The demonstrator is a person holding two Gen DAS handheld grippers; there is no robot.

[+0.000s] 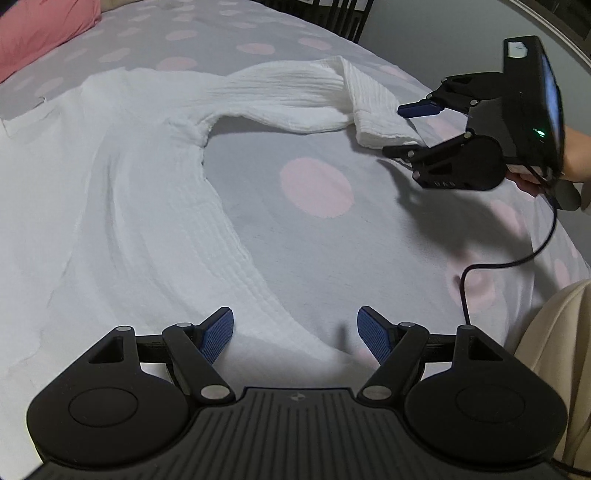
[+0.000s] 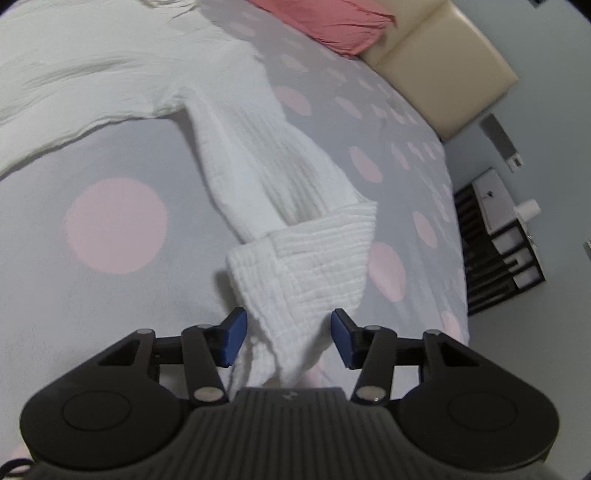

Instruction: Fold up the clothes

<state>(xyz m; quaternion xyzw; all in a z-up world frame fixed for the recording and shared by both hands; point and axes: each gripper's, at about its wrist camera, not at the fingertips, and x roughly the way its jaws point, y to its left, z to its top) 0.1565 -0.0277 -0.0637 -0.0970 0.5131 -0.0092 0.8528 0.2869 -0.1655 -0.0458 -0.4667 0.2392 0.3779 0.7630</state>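
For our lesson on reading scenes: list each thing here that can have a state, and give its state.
White garment: spread on the bed, unfolded.
Sleeve: stretched out sideways, cuff end doubled back.
Left hand-held gripper: open, above the garment's hem.
Right hand-held gripper: open, fingers either side of the sleeve cuff.

left gripper (image 1: 295,334): fingers spread, hovering | right gripper (image 2: 286,341): fingers spread, level, hand-held

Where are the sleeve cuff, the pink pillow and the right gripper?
Cuff (image 2: 314,258): right wrist view, middle of its ribbed band.
Pillow (image 1: 40,33): left wrist view, its pink face.
Right gripper (image 1: 410,129): left wrist view, midway between fingertips, open around the cuff.
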